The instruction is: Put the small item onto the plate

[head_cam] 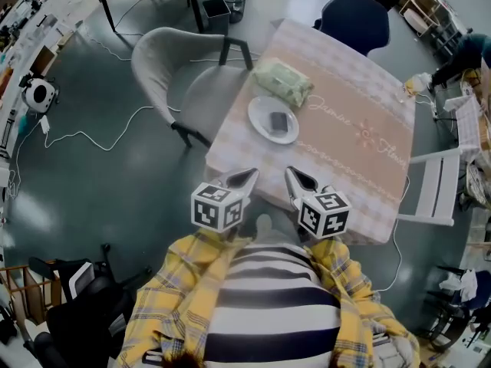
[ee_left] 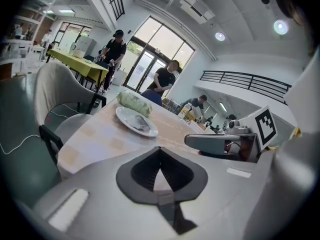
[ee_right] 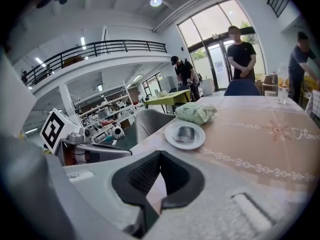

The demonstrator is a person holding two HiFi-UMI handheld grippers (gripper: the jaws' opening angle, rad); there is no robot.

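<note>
— What am I wearing?
— You've a yellow plaid shirt (head_cam: 165,301), open over a black-and-white striped top (head_cam: 268,297).
— And my tools?
— Your left gripper (head_cam: 252,175) and right gripper (head_cam: 291,173) are grey and dark-tipped. Each carries a white cube (head_cam: 219,205) with black square markers.

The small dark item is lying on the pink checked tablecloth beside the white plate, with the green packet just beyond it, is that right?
Not quite. The small dark rectangular item lies on the round white plate, not on the pink checked tablecloth beside it; the head view shows this. The soft green packet does sit just beyond the plate.
</note>
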